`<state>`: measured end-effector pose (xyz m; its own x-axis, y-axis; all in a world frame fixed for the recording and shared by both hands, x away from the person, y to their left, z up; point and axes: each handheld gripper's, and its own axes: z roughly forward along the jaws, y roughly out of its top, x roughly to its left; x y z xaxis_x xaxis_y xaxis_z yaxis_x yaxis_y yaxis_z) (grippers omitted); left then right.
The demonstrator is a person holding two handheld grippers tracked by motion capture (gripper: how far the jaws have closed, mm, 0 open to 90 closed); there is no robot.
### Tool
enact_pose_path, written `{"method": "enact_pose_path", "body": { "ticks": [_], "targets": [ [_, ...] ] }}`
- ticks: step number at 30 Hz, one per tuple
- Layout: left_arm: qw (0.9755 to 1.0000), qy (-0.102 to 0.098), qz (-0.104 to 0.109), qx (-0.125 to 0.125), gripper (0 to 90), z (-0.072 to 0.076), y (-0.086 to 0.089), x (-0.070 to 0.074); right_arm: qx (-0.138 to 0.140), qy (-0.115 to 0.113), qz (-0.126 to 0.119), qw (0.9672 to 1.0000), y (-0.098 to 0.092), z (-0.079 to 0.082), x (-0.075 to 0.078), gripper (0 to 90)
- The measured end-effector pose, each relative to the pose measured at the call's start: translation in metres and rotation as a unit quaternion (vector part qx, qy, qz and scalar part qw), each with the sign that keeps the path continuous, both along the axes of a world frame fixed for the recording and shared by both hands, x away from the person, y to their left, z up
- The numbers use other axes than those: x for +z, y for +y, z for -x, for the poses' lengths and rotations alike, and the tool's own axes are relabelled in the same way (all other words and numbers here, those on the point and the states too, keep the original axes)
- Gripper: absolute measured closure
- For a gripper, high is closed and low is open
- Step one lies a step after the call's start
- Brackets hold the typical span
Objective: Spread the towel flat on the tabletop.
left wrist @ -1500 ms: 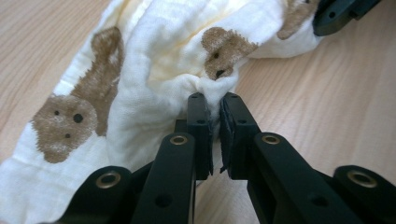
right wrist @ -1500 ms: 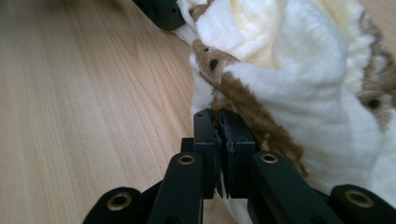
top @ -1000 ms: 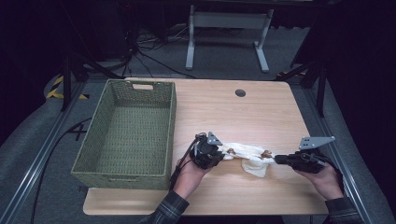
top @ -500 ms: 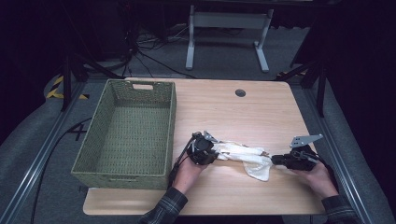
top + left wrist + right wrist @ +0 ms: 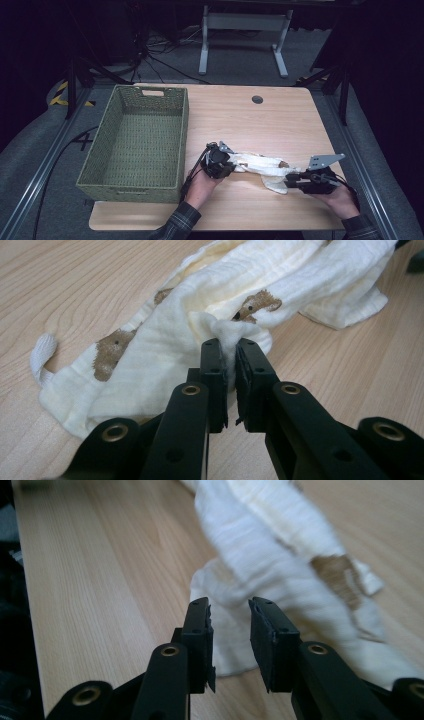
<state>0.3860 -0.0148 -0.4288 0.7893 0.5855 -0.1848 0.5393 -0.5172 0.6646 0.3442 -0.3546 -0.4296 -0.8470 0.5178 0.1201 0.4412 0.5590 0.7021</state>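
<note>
Cloth (image 5: 262,167): cream muslin with brown bear prints, lying on the wooden table (image 5: 280,120) near its front edge, to the right of the green wicker basket (image 5: 135,145) and apart from it. It is bunched into a rope-like strip. Long axis runs across the table, left to right in the high view, sagging toward the person at its right end.

Key relation: the strip spans the gap between the two hands. Left gripper (image 5: 226,162) sits at the strip's left end; right gripper (image 5: 296,180) sits at the right end, fingers pointing leftward at the loose, folded-over tail. Each end has its own nearer hand; the basket is closer to the left one.

Left gripper (image 5: 228,355): jaws nearly together, a pinch of cloth (image 5: 220,315) squeezed between the pads. Firm hold, fabric puckered above the tips. A short looped tag shows at the cloth's far left edge in this view.

Right gripper (image 5: 229,615): jaws have just been opening; now a narrow gap, pads not pressing on anything. The cloth (image 5: 280,580) lies just ahead of and beyond the tips; its lower fold shows through the gap, but nothing is gripped. Picture is somewhat blurred.

Judgement: right hand has let its end go, or is about to re-grip elsewhere along the tail. Any fresh pinch would need the tips pushed forward onto the fold ahead.
</note>
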Motion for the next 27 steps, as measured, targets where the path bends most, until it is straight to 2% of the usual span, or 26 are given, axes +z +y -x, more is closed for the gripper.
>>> {"method": "enact_pose_path", "body": {
  "ticks": [6, 8, 9, 11, 14, 15, 16, 18, 20, 23, 27],
  "targets": [
    [1.0, 0.001, 0.001, -0.008, 83.6, 0.002, -0.001, 0.001, 0.026, 0.008, 0.051, 0.9983, 0.018, -0.002, -0.017, 67.6],
    [0.9999, 0.001, 0.003, -0.012, 83.7, 0.003, -0.001, 0.002, 0.031, -0.001, 0.065, 0.9974, 0.023, 0.0, -0.019, 69.1],
    [0.9999, 0.002, 0.003, -0.014, 83.8, 0.004, -0.002, 0.003, 0.034, -0.008, 0.071, 0.9969, 0.024, 0.001, -0.019, 73.9],
    [0.9999, 0.003, 0.007, -0.015, 84.0, 0.005, -0.002, 0.003, 0.04, -0.003, 0.072, 0.9966, 0.024, 0.001, -0.019, 85.7],
    [0.9997, 0.002, 0.012, -0.02, 84.1, 0.007, -0.002, 0.006, 0.044, -0.003, 0.073, 0.9964, 0.024, 0.003, -0.018, 89.0],
    [0.9997, 0.002, 0.016, -0.019, 84.1, 0.008, -0.001, 0.008, 0.045, -0.004, 0.072, 0.9964, 0.023, 0.003, -0.017, 89.2],
    [0.9996, 0.002, 0.023, -0.019, 84.1, 0.008, 0.0, 0.01, 0.045, -0.001, 0.058, 0.9973, 0.02, 0.003, -0.014, 89.3],
    [0.9994, -0.003, 0.03, -0.018, 84.1, 0.008, 0.002, 0.014, 0.038, -0.01, 0.036, 0.9986, 0.011, 0.003, -0.005, 89.5],
    [0.9995, -0.003, 0.029, -0.011, 84.1, 0.009, 0.005, 0.018, 0.027, -0.016, 0.018, 0.9994, 0.002, 0.003, 0.002, 89.7],
    [0.9994, -0.011, 0.032, -0.001, 84.2, 0.006, 0.011, 0.021, -0.01, -0.028, 0.001, 0.9996, -0.022, 0.0, 0.011, 89.8],
    [0.9989, -0.014, 0.037, 0.025, 84.3, 0.003, 0.02, 0.023, -0.053, -0.033, -0.004, 0.998, -0.049, -0.003, 0.015, 89.9]
  ]
}}
